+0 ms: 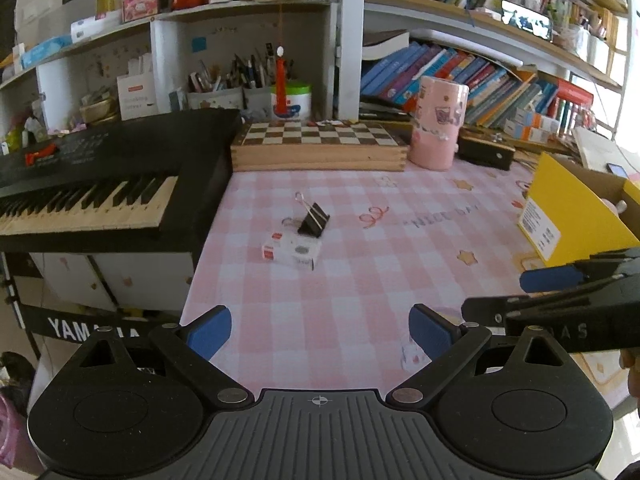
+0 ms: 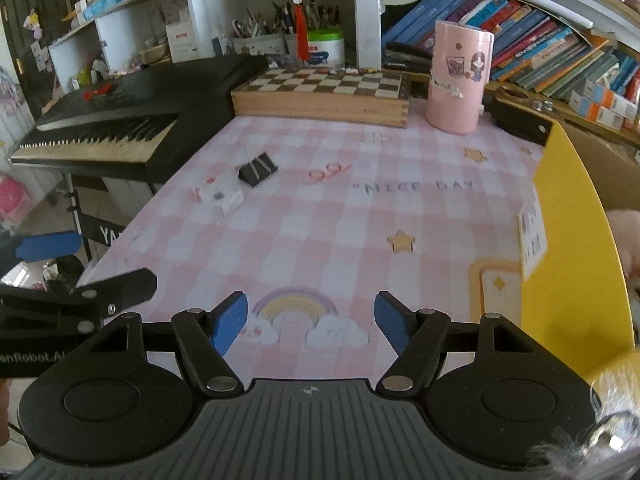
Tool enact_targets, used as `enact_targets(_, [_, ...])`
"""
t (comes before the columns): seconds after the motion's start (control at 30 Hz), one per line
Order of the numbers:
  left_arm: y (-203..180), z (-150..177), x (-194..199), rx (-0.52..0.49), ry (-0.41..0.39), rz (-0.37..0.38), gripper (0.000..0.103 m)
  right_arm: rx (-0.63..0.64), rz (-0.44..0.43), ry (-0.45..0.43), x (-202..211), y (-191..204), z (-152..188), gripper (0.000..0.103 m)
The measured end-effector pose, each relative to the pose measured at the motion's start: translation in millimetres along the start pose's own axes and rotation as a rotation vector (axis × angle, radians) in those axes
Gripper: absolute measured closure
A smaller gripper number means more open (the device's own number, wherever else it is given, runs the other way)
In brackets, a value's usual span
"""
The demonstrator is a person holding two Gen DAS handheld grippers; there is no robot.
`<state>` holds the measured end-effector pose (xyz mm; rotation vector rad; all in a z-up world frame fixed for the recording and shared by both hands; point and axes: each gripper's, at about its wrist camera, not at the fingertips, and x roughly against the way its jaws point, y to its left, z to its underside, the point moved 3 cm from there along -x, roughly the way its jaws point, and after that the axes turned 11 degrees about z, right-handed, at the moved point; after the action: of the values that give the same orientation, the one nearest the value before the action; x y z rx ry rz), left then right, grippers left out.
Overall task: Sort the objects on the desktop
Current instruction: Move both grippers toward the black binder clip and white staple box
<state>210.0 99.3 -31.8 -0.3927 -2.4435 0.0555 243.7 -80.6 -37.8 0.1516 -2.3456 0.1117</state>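
Observation:
A black binder clip (image 1: 314, 220) and a small white box (image 1: 291, 251) lie together on the pink checked desk mat, left of centre; both also show in the right wrist view, the clip (image 2: 258, 169) and the box (image 2: 221, 195). My left gripper (image 1: 320, 332) is open and empty, held above the mat's near edge, well short of them. My right gripper (image 2: 311, 322) is open and empty above the rainbow print, beside a yellow cardboard box (image 2: 568, 240). Each gripper shows from the side in the other's view.
A black keyboard (image 1: 92, 184) stands to the left of the desk. A wooden chessboard box (image 1: 320, 144) and a pink cylinder holder (image 1: 438, 124) stand at the back. The yellow box (image 1: 572, 212) sits at the right edge, with a plush toy inside. Bookshelves rise behind.

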Motion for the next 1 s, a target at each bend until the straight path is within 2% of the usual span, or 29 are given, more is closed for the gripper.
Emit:
enact_targets(0.2, [5.4, -15.2, -21.9, 0.009, -0.003, -0.008, 0.006, 0.053, -0.046, -0.015, -26.0, -8.0, -33.8, 0.034])
enact_targets(0.63, [19.9, -37.6, -78.6, 0.028, 0.000, -0.041, 0.007, 0.263, -0.129, -0.048, -99.5, -6.5, -90.2, 0.034])
enact_targets(0.87, [34.1, -39.9, -103.4, 0.011, 0.009, -0.069, 0.007, 0.405, -0.209, -0.077, -133.0, 9.2, -107.1, 0.034])
enact_targets(1.0, [41.0, -38.4, -113.0, 0.002, 0.026, -0.072, 0.007, 0.461, -0.247, -0.062, -147.1, 20.9, -108.8, 0.034])
